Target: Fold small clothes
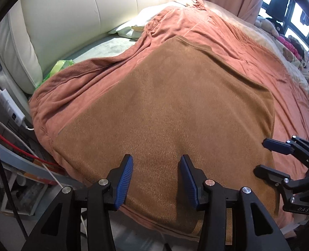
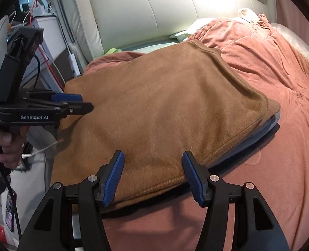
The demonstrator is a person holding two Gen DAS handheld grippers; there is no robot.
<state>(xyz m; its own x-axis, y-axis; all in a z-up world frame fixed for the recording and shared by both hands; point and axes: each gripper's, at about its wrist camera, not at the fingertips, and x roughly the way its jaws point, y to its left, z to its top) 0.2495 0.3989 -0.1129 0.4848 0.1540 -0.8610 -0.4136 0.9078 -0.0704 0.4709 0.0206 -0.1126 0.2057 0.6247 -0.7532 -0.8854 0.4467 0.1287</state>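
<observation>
Brown garment (image 1: 165, 113) flat on bed, under left gripper (image 1: 156, 179) and right gripper (image 2: 153, 177), both spread, empty

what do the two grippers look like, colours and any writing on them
Both grippers are matte black plastic with ribbed blue finger pads and silver pivot bolts. The left gripper bears white "GenRobot.AI" lettering, with a black cable behind it. The right gripper shows "DAS" embossed on its body.
</observation>
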